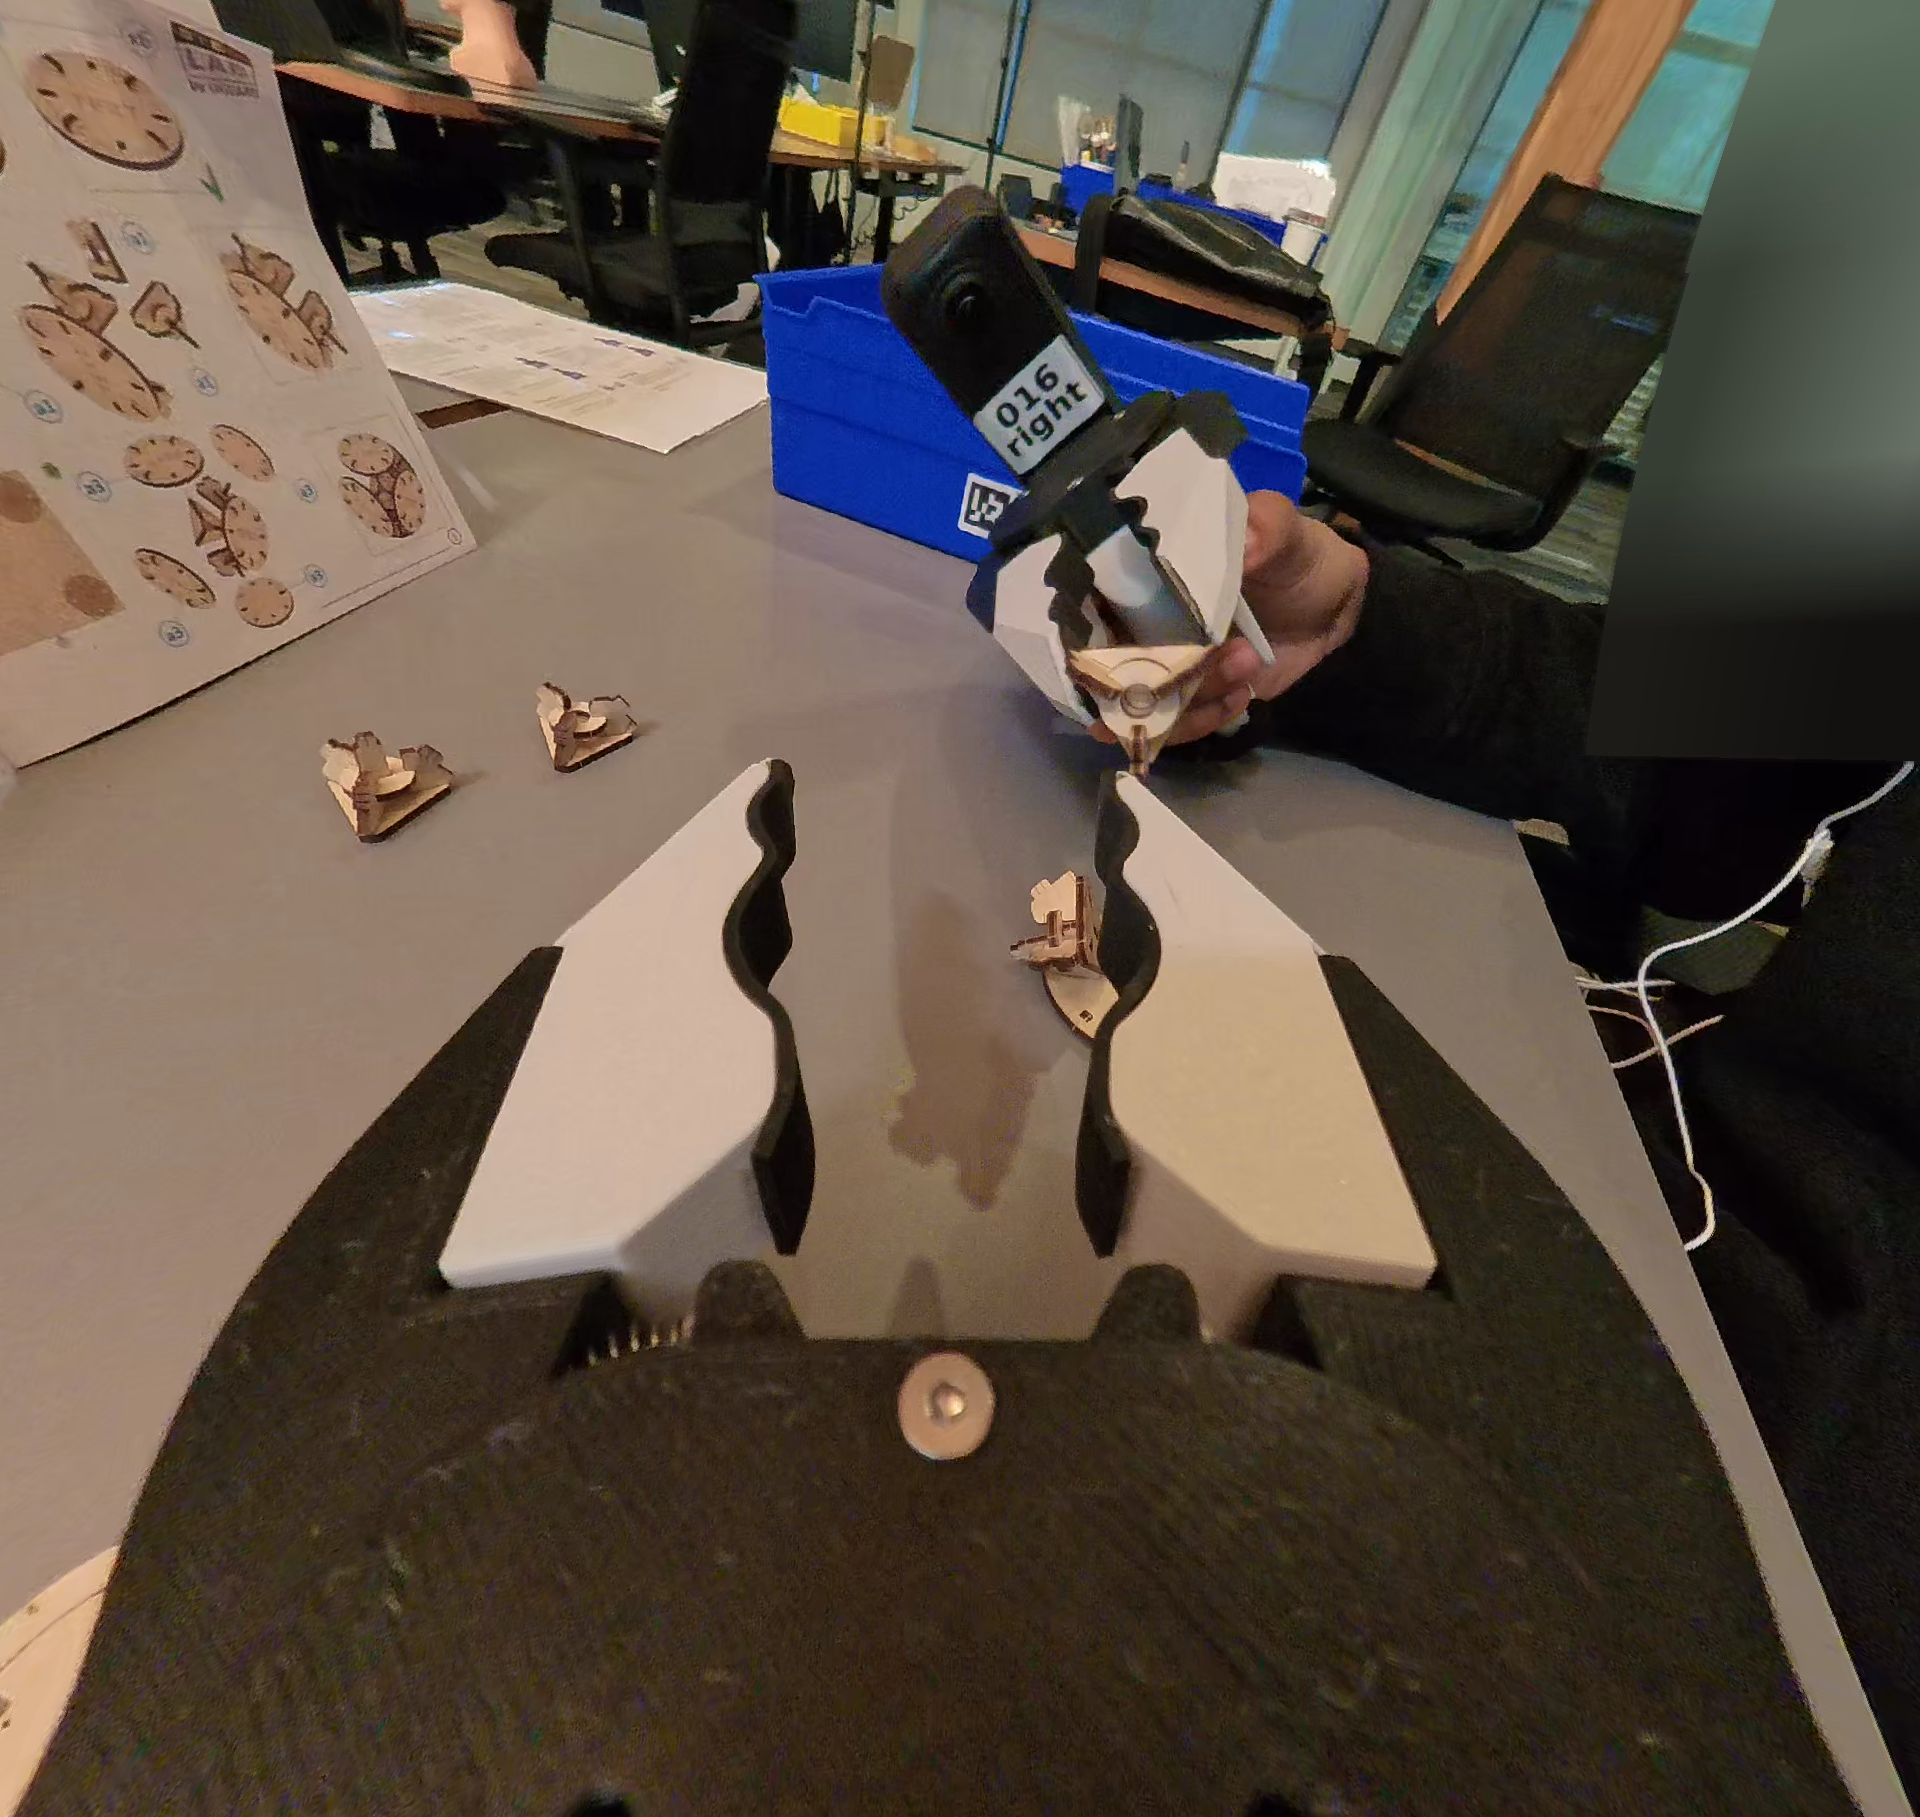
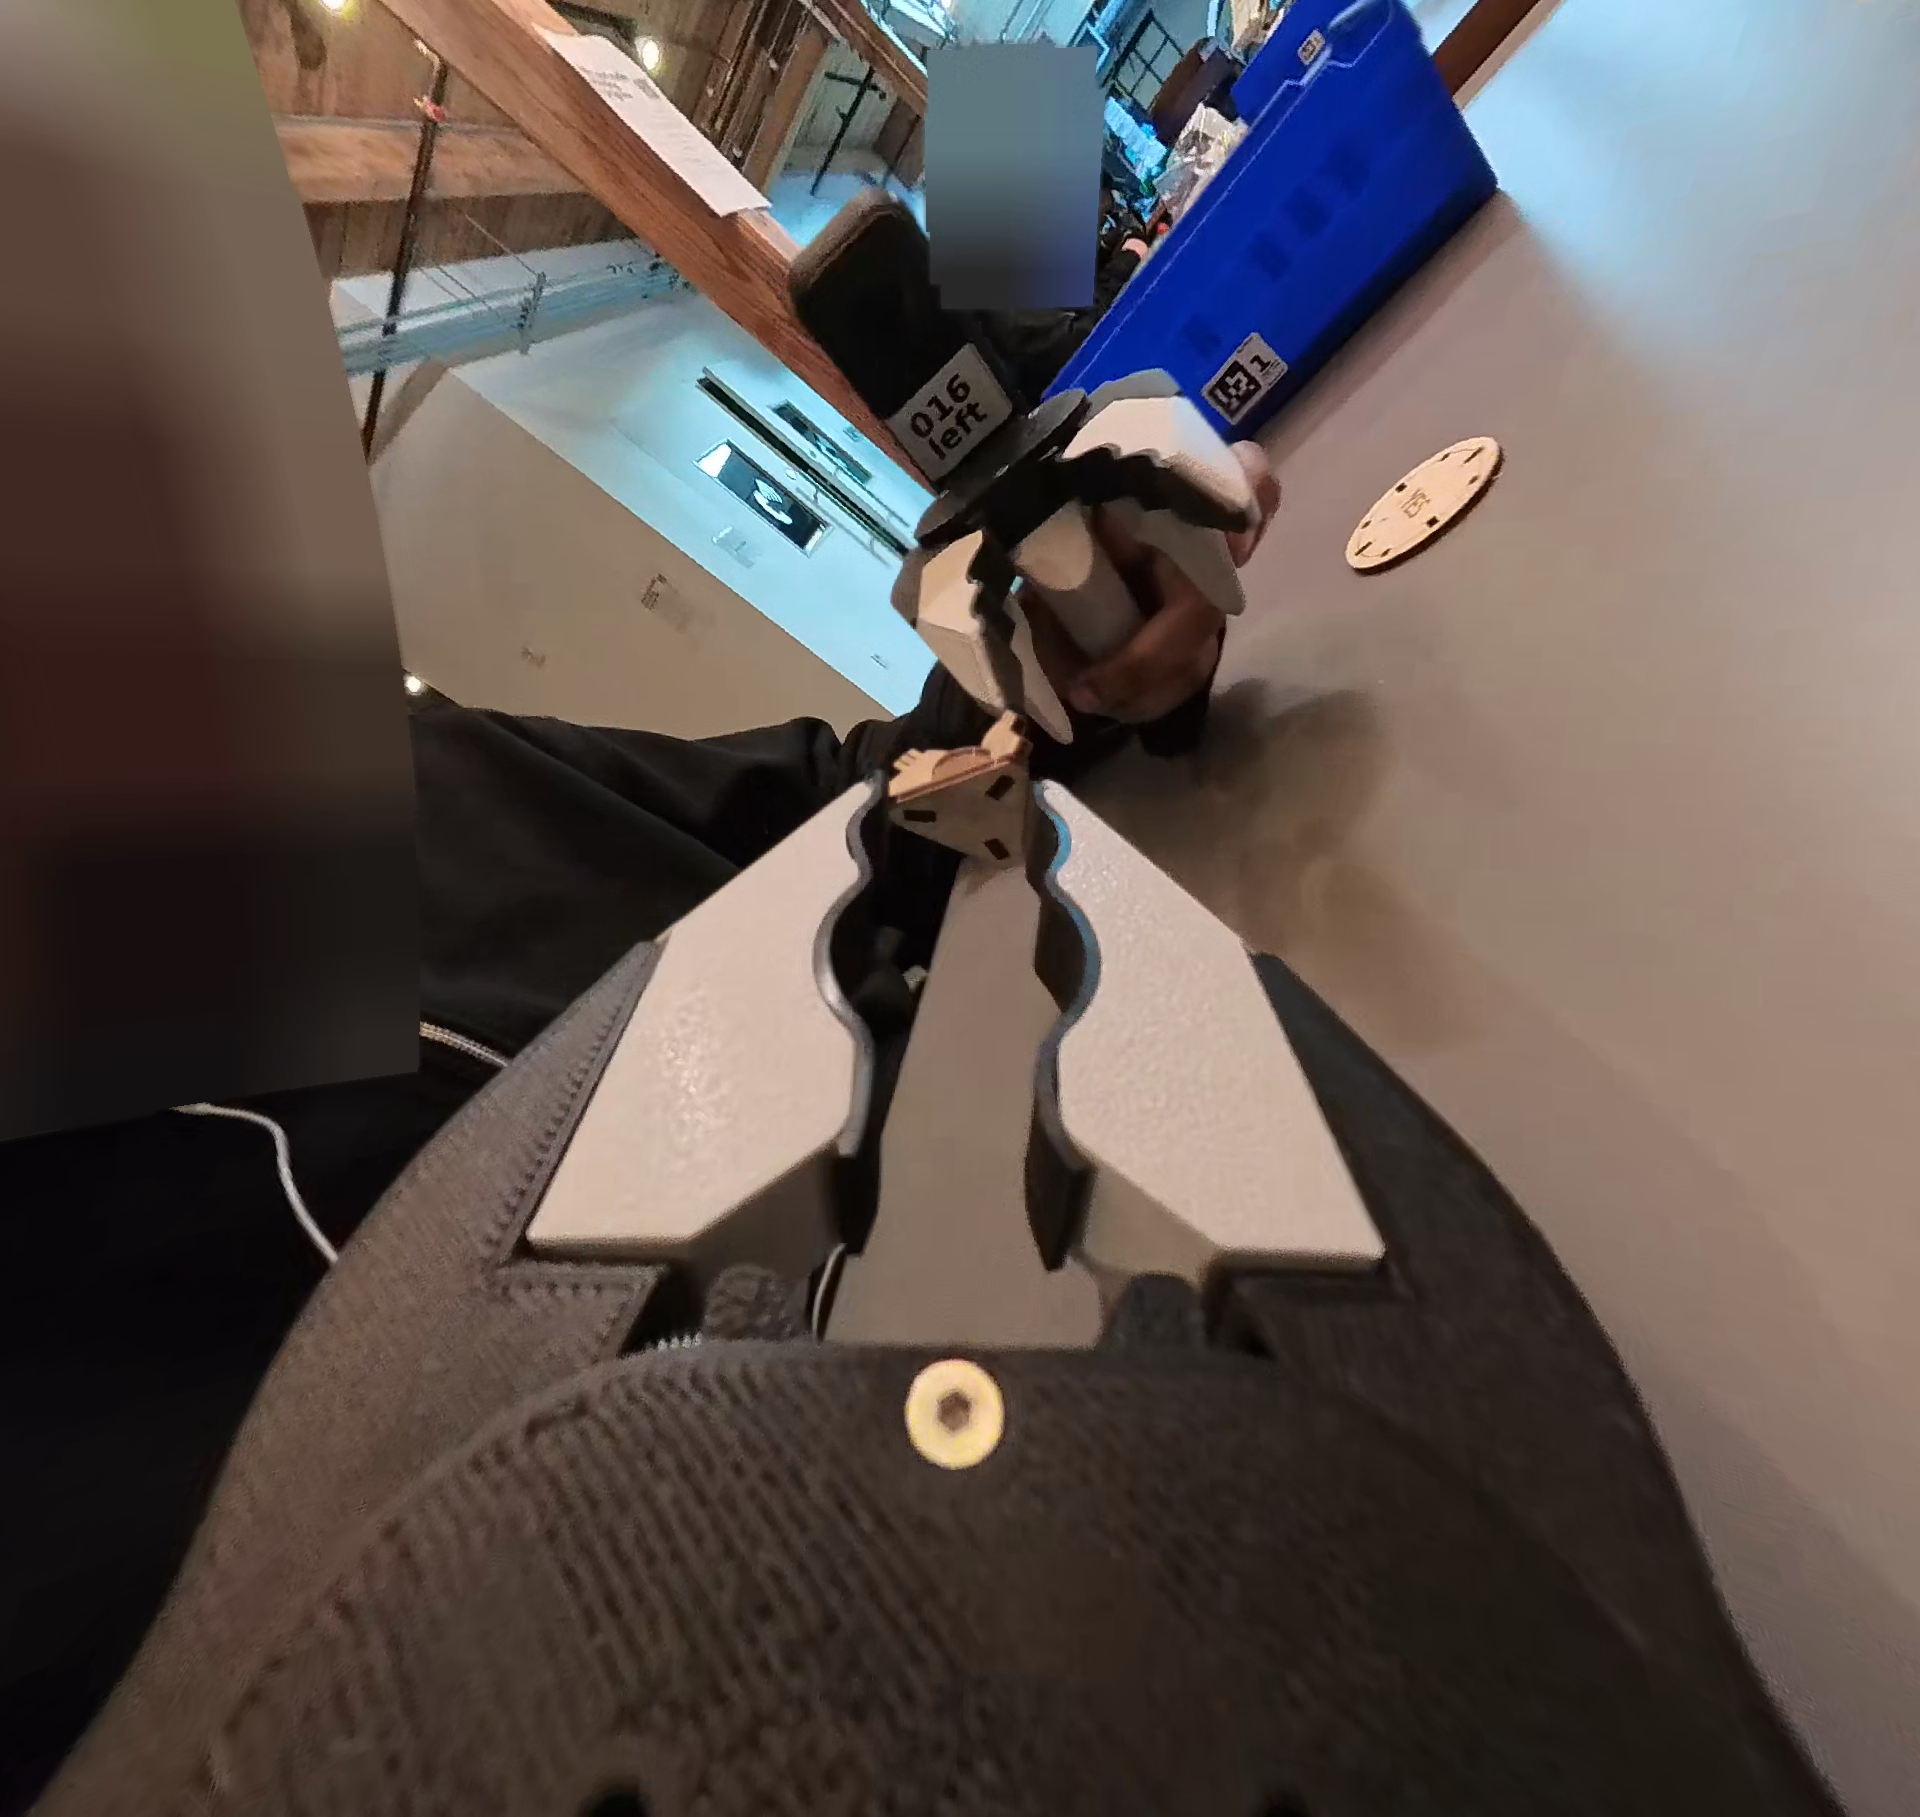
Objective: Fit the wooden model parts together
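My left gripper [image 1: 948,775] is open and empty, low over the grey table [image 1: 727,624]. A small wooden assembly on a disc [image 1: 1062,936] stands on the table just inside its right finger [image 1: 1195,936]; the pads do not press on it. My right gripper [image 2: 956,801] is shut on a triangular wooden piece [image 2: 961,817] and holds it off the table. In the left wrist view the right gripper [image 1: 1143,666] hangs just beyond my left fingertips with the same piece [image 1: 1138,702] pointing down.
Two more triangular wooden assemblies [image 1: 384,785] [image 1: 582,723] lie at the left. An instruction sheet [image 1: 187,333] leans at the far left. A blue bin [image 1: 883,417] stands behind. A wooden disc [image 2: 1423,505] lies by the bin. A white cable [image 1: 1704,988] hangs off the right edge. Tip to tip, the grippers are about 5 cm apart.
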The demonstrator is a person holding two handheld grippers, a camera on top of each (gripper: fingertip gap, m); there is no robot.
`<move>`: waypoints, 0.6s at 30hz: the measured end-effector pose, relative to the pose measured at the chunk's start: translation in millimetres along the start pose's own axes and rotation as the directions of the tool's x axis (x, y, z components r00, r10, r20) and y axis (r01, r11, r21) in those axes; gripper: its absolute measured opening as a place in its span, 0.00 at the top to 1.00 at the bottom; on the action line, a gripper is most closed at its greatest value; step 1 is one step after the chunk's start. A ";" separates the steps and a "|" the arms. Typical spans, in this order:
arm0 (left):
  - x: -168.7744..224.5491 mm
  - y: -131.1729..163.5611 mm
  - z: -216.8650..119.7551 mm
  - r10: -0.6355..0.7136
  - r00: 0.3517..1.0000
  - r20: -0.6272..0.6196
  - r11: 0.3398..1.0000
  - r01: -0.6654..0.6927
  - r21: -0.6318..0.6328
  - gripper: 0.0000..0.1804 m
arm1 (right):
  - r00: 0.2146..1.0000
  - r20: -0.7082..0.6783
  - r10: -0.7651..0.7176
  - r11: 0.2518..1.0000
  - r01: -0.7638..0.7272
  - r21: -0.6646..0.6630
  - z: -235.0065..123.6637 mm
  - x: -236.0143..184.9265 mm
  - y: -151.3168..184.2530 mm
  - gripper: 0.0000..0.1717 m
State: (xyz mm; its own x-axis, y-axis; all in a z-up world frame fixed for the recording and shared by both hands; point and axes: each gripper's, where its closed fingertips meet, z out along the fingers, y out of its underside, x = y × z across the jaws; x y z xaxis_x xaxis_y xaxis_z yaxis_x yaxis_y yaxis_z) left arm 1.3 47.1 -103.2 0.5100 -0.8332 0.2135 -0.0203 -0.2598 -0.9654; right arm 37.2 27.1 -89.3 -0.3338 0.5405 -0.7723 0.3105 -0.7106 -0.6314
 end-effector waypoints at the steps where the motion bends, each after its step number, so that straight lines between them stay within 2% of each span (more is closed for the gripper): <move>1: -0.4 0.0 0.0 -0.002 1.000 0.001 1.000 0.002 0.000 0.69 | 1.000 -0.011 -0.020 1.000 0.020 -0.016 1.5 0.1 2.1 0.86; 7: -10.4 1.7 0.8 -0.058 0.998 0.035 0.998 0.058 -0.010 0.71 | 0.974 -0.122 -0.188 0.970 0.165 -0.178 9.1 7.5 20.9 0.86; 12: -23.7 4.2 0.9 -0.129 0.988 0.085 0.991 0.131 -0.015 0.73 | 0.912 -0.137 -0.387 0.876 0.317 -0.363 12.7 7.3 42.1 0.86; 18: -30.4 2.5 -2.1 -0.188 0.978 0.086 0.982 0.187 0.013 0.73 | 0.901 -0.157 -0.405 0.863 0.321 -0.389 14.9 5.5 47.6 0.86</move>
State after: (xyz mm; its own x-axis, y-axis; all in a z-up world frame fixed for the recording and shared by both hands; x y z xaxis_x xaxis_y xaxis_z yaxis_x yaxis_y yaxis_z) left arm -16.0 70.7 -111.8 0.5770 -0.7243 0.3774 0.0870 -0.4049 -0.9102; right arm 36.9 -10.4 -122.6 -0.2865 0.8456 -0.4505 0.5077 -0.2648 -0.8199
